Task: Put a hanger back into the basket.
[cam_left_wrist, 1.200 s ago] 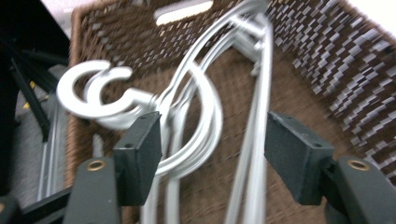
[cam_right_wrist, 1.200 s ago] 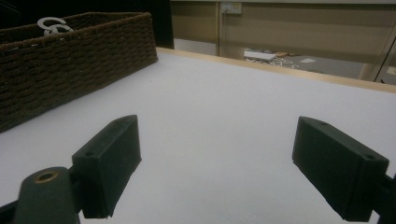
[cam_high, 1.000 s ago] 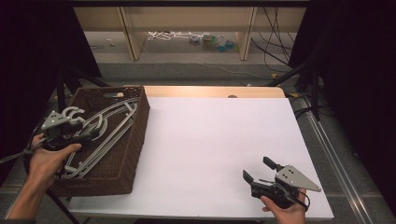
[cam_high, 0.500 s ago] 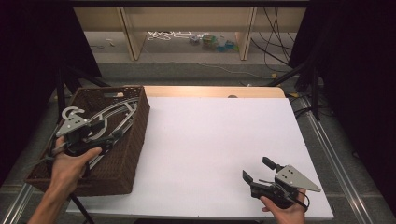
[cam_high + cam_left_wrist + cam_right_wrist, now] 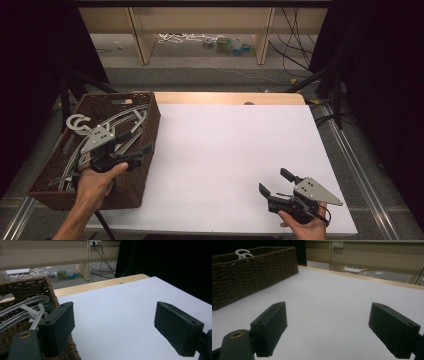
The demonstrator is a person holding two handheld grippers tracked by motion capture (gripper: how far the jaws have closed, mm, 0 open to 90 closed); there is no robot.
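Observation:
A brown wicker basket [image 5: 145, 172] stands at the table's left edge with several grey-white hangers [image 5: 125, 120] lying in it, their hooks [image 5: 77, 124] poking over its left rim. My left gripper [image 5: 140, 142] hovers over the basket's right wall and is open, holding nothing. In the left gripper view, the left gripper [image 5: 115, 325] looks out over the white table [image 5: 120, 305], with the basket [image 5: 25, 288] and hangers [image 5: 25, 306] at its left. My right gripper [image 5: 274, 181] rests near the front right of the table and is open. In the right gripper view, the right gripper [image 5: 327, 327] faces the basket [image 5: 254, 265] across the bare sheet.
A strip of bare wood [image 5: 225, 97] runs along the table's far edge. Beyond it stand a low shelf [image 5: 200, 20], loose cables [image 5: 295, 35] on the floor and black stand legs [image 5: 330, 85] at the right. White tabletop [image 5: 230, 145] lies between the grippers.
My left gripper has moved right and forward, from the basket's left rim across to its right wall. The right gripper has stayed put.

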